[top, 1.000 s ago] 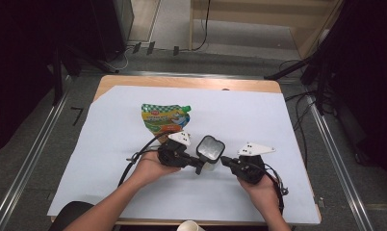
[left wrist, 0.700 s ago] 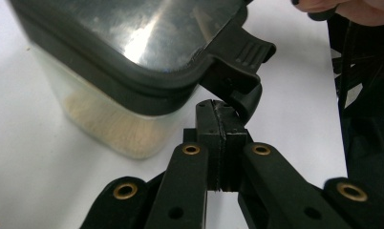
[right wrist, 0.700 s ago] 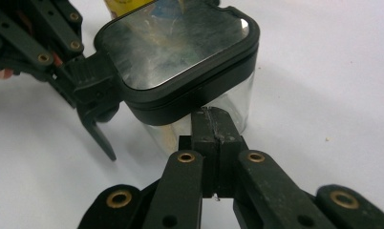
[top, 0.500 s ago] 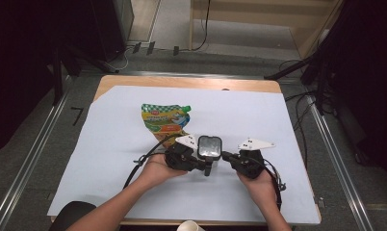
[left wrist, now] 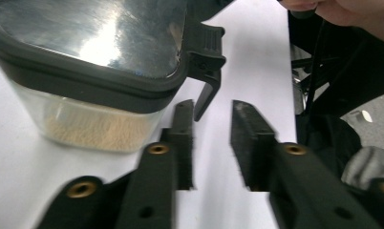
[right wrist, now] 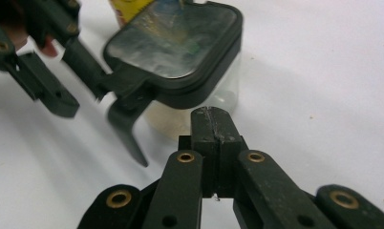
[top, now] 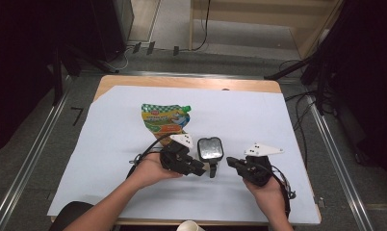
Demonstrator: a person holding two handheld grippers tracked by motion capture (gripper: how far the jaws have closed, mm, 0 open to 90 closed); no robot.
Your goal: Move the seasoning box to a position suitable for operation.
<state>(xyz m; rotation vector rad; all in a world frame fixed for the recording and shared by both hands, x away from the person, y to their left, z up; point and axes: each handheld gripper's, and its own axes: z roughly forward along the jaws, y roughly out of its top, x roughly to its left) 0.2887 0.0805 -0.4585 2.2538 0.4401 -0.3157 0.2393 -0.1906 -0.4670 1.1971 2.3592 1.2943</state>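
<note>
High view: lidded clear container (top: 210, 149) on white sheet between left gripper (top: 201, 171) and right gripper (top: 230, 162).

Left gripper view: jaws just parted, empty, beside lid latch (left wrist: 207, 78).

Right gripper view: jaws together, empty. Rigid, slick, likely light; grip latch.

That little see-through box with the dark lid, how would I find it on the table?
Start at the white sheet covering the table, then look to its near side, between the person's two hands. The clear container stands there, just in front of the colourful pouch. Unlike the flat printed pouch, it has a shiny black-rimmed lid, a side latch hanging open, and pale grains at the bottom.
</note>
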